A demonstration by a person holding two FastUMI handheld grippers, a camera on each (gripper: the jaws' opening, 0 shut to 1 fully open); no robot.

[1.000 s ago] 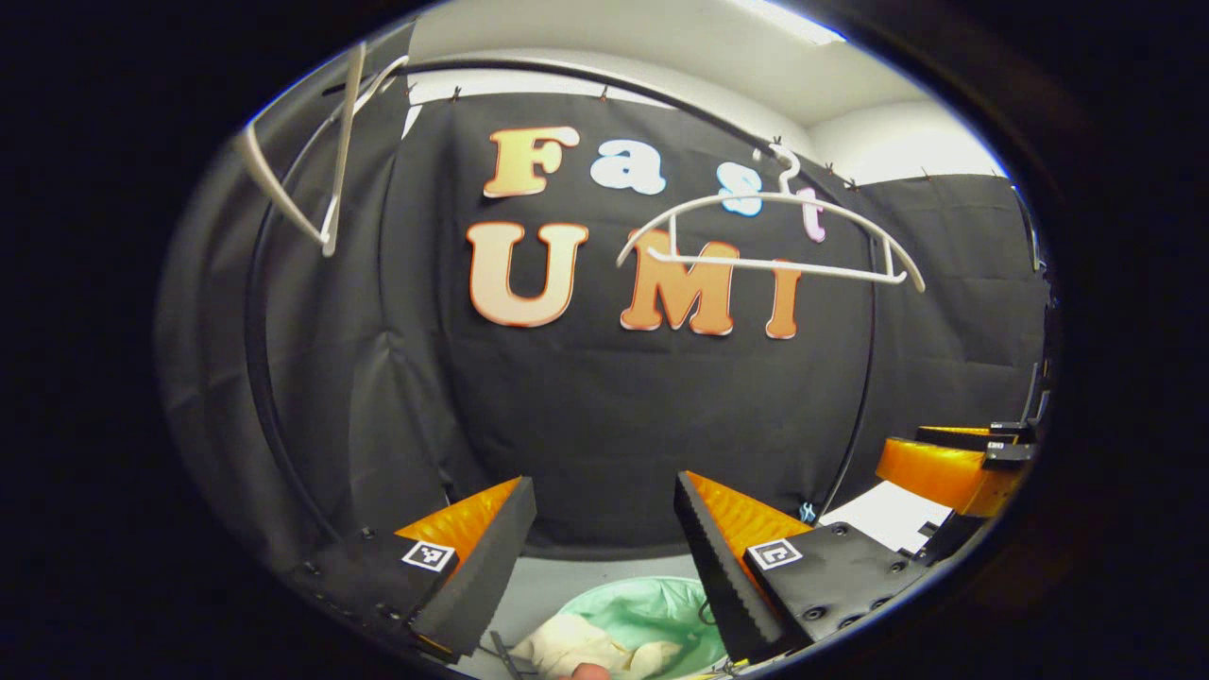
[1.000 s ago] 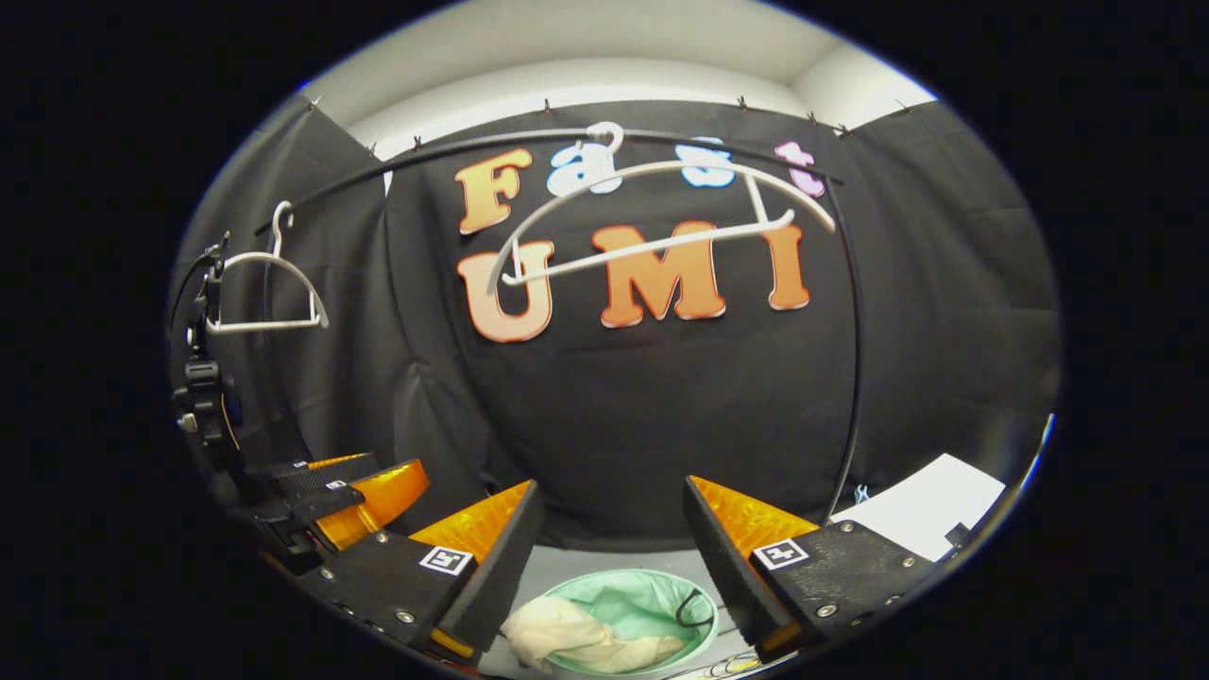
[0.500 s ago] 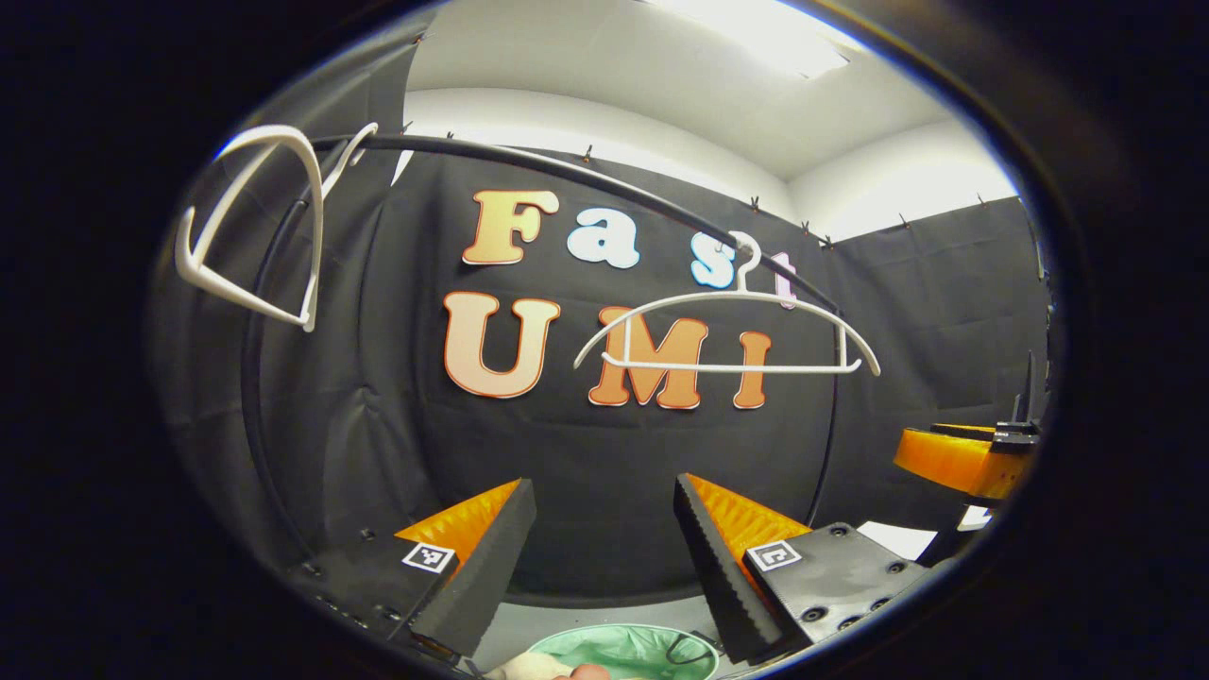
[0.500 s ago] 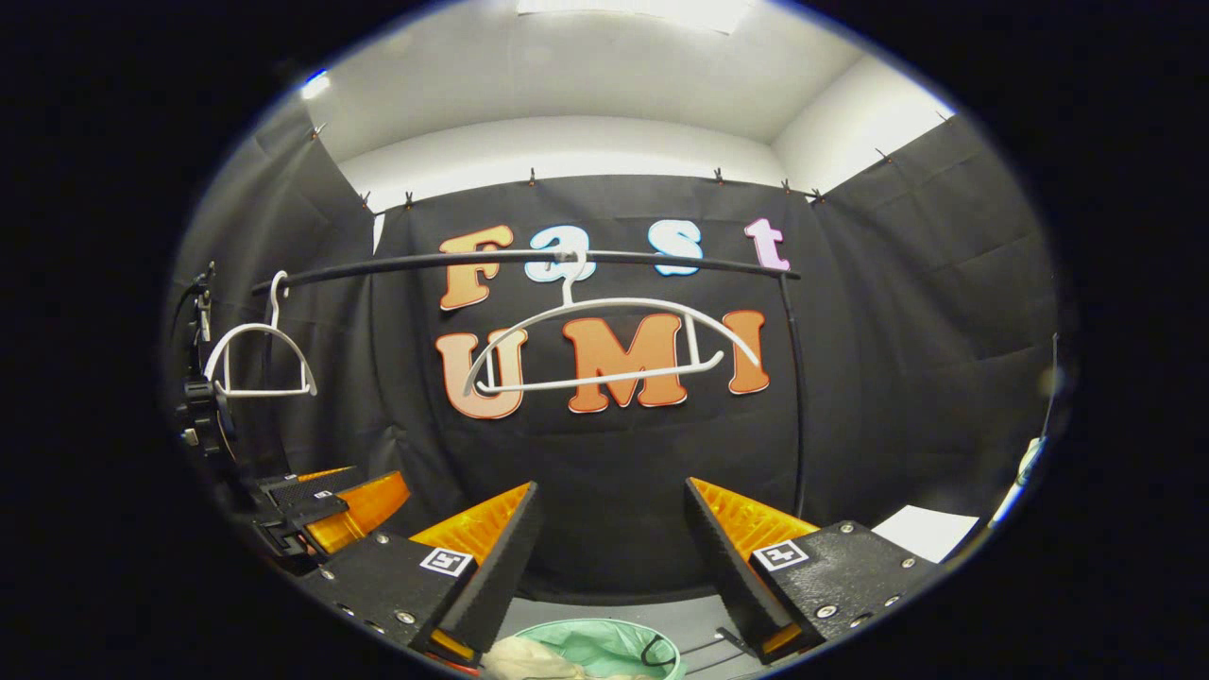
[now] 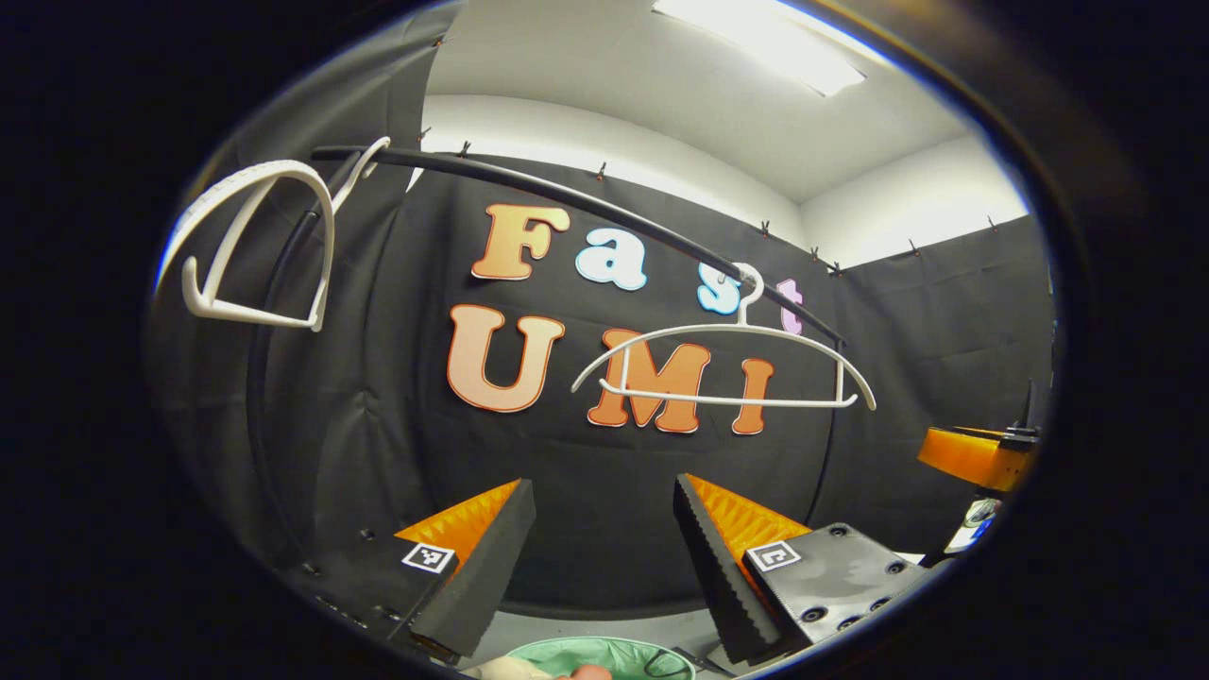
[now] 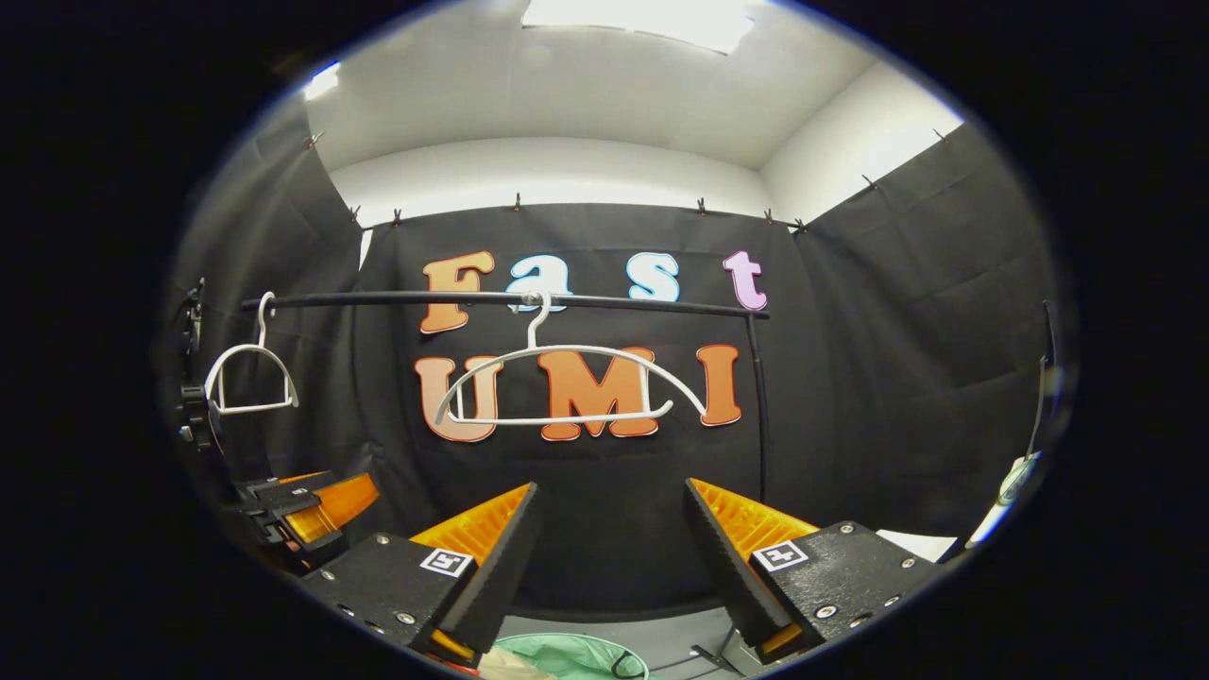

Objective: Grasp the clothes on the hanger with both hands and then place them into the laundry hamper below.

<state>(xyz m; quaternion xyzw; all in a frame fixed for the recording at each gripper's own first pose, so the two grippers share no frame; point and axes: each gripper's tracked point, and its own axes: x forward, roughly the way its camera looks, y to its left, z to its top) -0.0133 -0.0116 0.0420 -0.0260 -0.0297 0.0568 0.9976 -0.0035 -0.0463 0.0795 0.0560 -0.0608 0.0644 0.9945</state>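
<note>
White hangers (image 6: pixel 567 378) on a black rail (image 6: pixel 501 300). Below the rail: hamper (image 5: pixel 604 654) lined mint green, cream cloth (image 5: pixel 505 669) in it. Ceiling (image 6: pixel 567 94) white.

The hanger (image 6: pixel 567 382) at the middle of the rail looks like smooth white plastic with a slight sheen; a second hanger (image 5: pixel 260 246), same plastic, shows a ribbed top edge; the rail (image 6: pixel 501 300) is a dark, smooth tube (metal or coated, hard to tell); the booth wall (image 6: pixel 888 349) is matt black cloth, creased and pinned with small clips; the hamper (image 5: pixel 604 656) has a thin, pale green liner, faintly glossy; the left gripper (image 5: pixel 604 567) has jaws faced with matt, toothed foam-like pads, as does the right gripper (image 6: pixel 609 567).
</note>
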